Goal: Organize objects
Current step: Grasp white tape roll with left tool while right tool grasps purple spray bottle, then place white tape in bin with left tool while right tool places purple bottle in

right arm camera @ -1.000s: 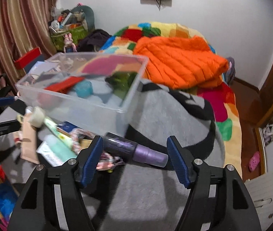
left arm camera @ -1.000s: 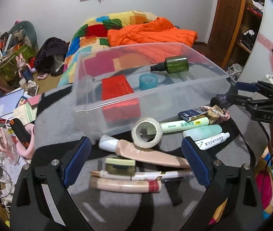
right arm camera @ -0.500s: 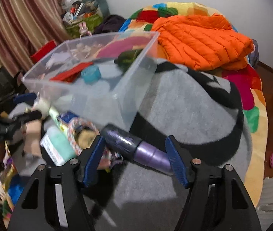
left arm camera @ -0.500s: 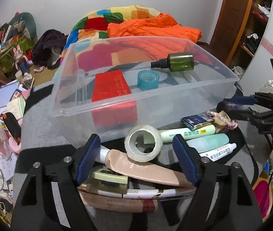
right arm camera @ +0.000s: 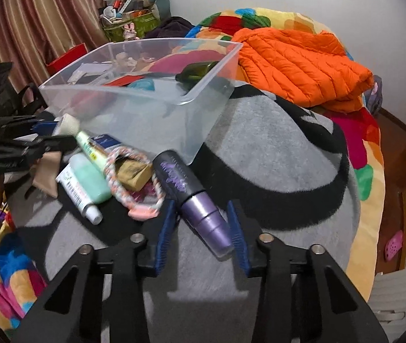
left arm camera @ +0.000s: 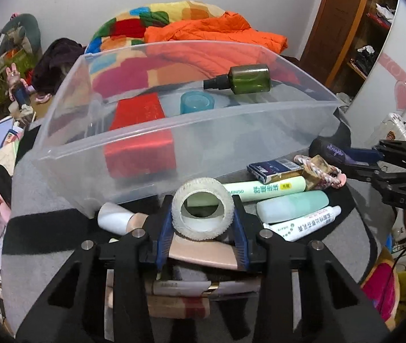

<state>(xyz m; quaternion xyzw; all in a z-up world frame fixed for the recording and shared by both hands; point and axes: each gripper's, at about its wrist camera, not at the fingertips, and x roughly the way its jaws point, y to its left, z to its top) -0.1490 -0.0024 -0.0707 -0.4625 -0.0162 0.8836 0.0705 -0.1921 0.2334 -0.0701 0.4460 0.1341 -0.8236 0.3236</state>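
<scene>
The left gripper (left arm camera: 203, 223) clamped the tape roll (left arm camera: 203, 212) upright, just in front of the clear bin (left arm camera: 174, 131). The right gripper (right arm camera: 203, 228) pinched the purple bottle (right arm camera: 194, 200), which pointed toward the bin's corner.

Both tools are the same build: matte black angular frames with triangular cut-outs in the arms. On the left tool (left arm camera: 203, 228), four round silver screw heads sit across the linkage, and its two fingers carry ribbed dark-blue pads (left arm camera: 164, 234). The right tool (right arm camera: 203, 234) matches it, with silver screws in a row and blue ribbed pads (right arm camera: 237, 237). At the right edge of the left view its black body shows faint embossed lettering, beside a patch of skin
</scene>
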